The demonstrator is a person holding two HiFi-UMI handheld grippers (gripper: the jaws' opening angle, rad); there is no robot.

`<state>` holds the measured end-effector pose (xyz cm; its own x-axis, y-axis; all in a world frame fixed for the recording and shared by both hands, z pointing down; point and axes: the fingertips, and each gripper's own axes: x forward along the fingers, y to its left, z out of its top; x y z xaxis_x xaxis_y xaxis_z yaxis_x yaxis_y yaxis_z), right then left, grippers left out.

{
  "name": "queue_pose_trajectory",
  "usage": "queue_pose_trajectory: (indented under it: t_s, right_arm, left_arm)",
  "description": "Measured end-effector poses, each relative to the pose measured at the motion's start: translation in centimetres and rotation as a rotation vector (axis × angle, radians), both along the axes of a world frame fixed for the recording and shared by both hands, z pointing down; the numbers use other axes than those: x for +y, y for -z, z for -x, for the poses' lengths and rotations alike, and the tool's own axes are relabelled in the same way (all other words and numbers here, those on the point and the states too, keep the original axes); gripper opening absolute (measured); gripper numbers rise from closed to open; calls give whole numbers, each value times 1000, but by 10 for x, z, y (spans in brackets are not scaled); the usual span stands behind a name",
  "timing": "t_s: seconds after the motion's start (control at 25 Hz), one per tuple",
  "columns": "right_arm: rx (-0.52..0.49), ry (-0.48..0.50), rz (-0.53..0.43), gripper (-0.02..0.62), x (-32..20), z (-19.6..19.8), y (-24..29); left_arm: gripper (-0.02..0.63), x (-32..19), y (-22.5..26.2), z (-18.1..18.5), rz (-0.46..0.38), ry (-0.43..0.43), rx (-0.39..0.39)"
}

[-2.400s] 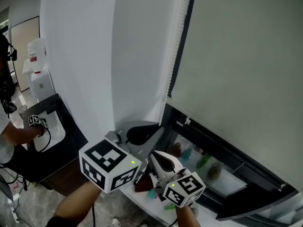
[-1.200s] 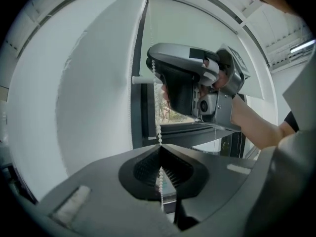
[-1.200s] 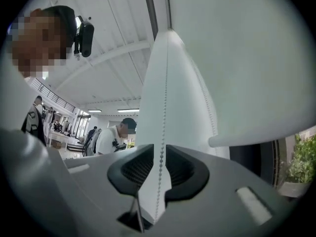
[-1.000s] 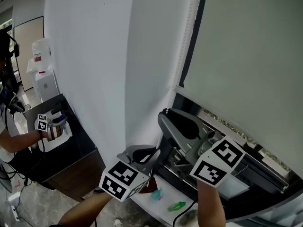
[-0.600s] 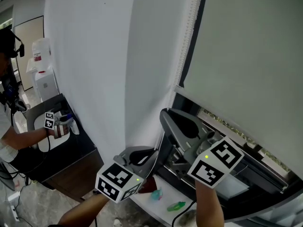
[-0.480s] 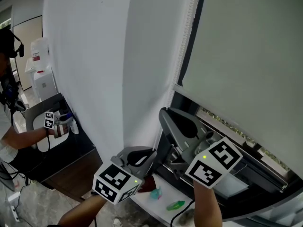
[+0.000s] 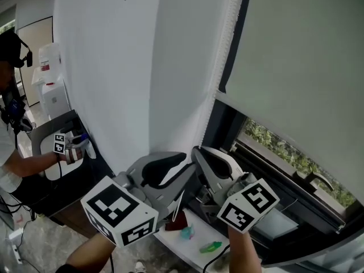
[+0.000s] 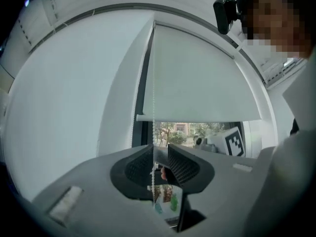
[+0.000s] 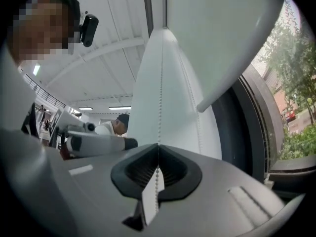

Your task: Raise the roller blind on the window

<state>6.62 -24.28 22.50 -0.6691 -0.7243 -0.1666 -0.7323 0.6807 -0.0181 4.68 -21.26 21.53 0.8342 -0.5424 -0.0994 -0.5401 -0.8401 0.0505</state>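
The pale roller blind [image 7: 301, 61] hangs partway down the window, with greenery showing under its bottom bar. Its white bead chain [image 7: 226, 44] runs down the blind's left edge to both grippers. My right gripper [image 7: 196, 151] is shut on the chain; in the right gripper view its jaws [image 9: 158, 147] meet on the bead chain [image 9: 161, 112]. My left gripper [image 7: 185, 166] sits just below and left of it. In the left gripper view its jaws [image 8: 159, 149] are opening, and the bead chain [image 8: 153, 107] hangs loose between them, close to the left jaw.
A white sill [image 7: 213, 255] below the window holds small green, teal and red items. A white wall [image 7: 114, 67] stands to the left. Further left another person's gloved hand [image 7: 68, 149] works at a black desk [image 7: 62, 181]. A window handle [image 7: 315, 181] sits under the blind.
The blind's bottom bar has risen, uncovering more window. My right gripper closed on the chain and came down with it. My left gripper rose beside it and let go of the chain.
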Motion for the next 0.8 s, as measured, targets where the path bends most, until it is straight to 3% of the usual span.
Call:
queue_pose_trajectory:
  t_s: [0.2, 0.72, 0.76, 0.8]
  right_arm:
    - [40, -5, 54, 9, 4, 0, -44]
    - [37, 4, 215, 8, 16, 3, -131]
    - [31, 4, 217, 8, 17, 3, -133]
    - [27, 5, 221, 8, 17, 3, -133]
  left_arm:
    - [137, -8, 11, -14, -1, 21, -32]
    - [133, -28, 3, -28, -8, 25, -63]
    - [100, -28, 3, -28, -19, 31, -69]
    - [23, -27, 3, -28, -29, 36, -74]
